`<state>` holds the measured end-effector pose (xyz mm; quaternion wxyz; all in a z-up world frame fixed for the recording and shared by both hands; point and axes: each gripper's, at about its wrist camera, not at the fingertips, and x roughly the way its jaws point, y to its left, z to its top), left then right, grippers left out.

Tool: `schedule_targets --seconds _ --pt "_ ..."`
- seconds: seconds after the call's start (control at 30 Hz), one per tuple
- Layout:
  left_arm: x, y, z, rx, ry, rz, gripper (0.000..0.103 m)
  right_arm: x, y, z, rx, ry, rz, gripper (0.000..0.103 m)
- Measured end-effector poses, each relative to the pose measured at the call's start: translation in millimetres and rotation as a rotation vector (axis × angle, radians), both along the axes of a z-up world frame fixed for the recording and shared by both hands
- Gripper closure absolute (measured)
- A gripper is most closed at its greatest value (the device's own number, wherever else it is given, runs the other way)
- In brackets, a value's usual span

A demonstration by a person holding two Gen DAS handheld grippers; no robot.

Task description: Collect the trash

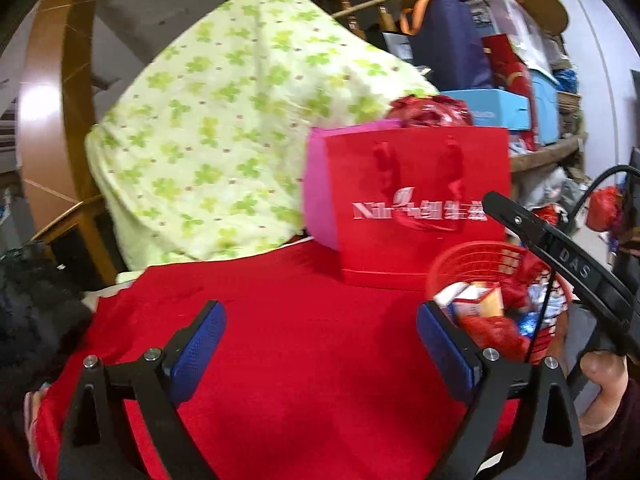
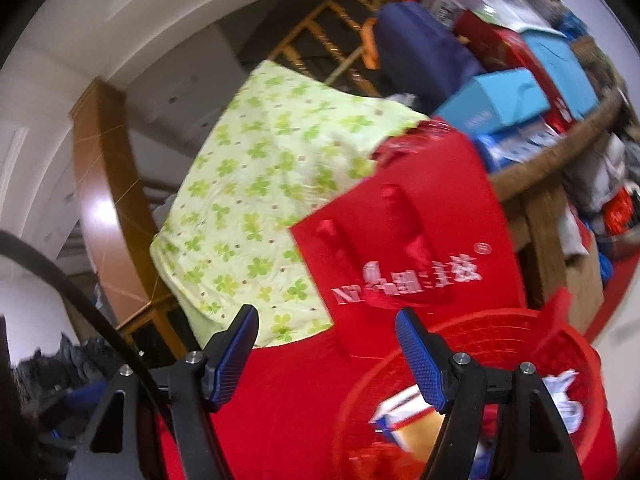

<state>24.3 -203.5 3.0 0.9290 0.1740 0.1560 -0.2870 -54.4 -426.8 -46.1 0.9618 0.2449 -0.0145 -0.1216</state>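
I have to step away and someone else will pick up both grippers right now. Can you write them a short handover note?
Left gripper: open, empty, above the red tablecloth.
Right gripper: open, empty, by the near rim of the red basket.
Things: the basket stands on the cloth at the right, in front of the red gift bag. It already holds trash: small cartons, red plastic wrap and other wrappers.
Done: trash is in the basket; no loose trash shows on the visible cloth.
Left: check areas outside these views for remaining trash. Whether the gift bag's red contents count as trash is unclear.
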Motion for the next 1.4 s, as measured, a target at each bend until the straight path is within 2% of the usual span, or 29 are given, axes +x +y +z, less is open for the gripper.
schedule_targets --seconds 0.23,0.47,0.73,0.83,0.97,1.1,1.4 --pt "11.7 46.5 3.2 -0.020 -0.005 0.107 0.006 21.3 51.4 2.0 -0.098 0.023 0.062 0.028" --pt "24.0 82.3 1.1 -0.051 0.031 0.177 0.005 29.7 86.7 -9.9 -0.115 0.081 0.109 0.028" --pt "40.0 107.4 -24.0 -0.047 0.096 0.245 0.004 42.0 126.2 -36.3 -0.214 0.256 0.161 0.027" --pt "43.6 112.9 -29.1 -0.042 0.110 0.265 0.004 40.1 137.7 -41.0 -0.264 0.279 0.169 0.027" --pt "45.4 117.8 -30.6 -0.038 0.117 0.290 0.004 28.9 140.5 -43.5 -0.238 0.305 0.160 0.027" --pt "40.9 116.8 -24.9 -0.035 0.104 0.299 0.004 9.9 137.1 -33.4 -0.218 0.335 0.119 0.027" --pt "8.4 106.7 3.3 -0.034 0.046 0.266 0.004 -47.1 130.7 25.1 -0.290 0.318 -0.049 0.023"
